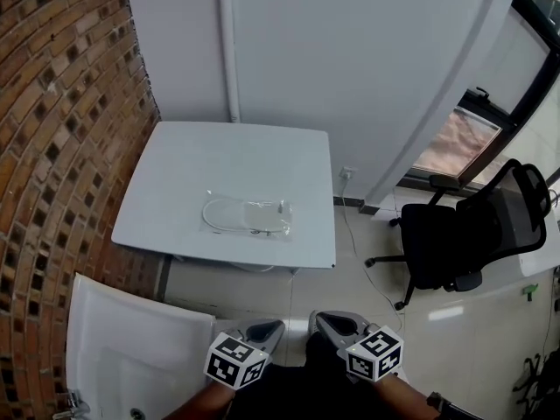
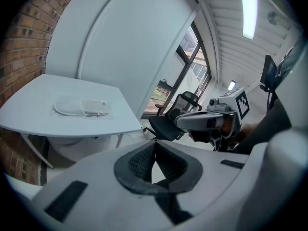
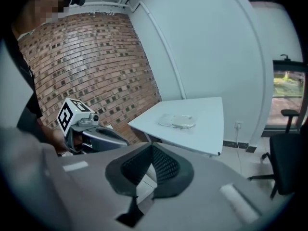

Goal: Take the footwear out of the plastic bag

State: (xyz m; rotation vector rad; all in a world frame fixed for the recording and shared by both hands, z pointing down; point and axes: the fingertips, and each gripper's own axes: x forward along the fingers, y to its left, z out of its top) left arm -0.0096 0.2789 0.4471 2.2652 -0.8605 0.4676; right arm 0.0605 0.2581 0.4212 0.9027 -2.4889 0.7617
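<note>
Well ahead of left gripper (image 1: 262,329) and right gripper (image 1: 337,322), footwear (image 1: 261,214) in plastic bag (image 1: 214,201) on table (image 1: 175,164). Both pressed together, empty.

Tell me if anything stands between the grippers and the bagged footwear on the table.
Nothing visible does. The plastic bag lies alone on the table, and only floor separates its near edge from the left gripper and right gripper, both shut and empty. The black office chair stands off to the right.
</note>
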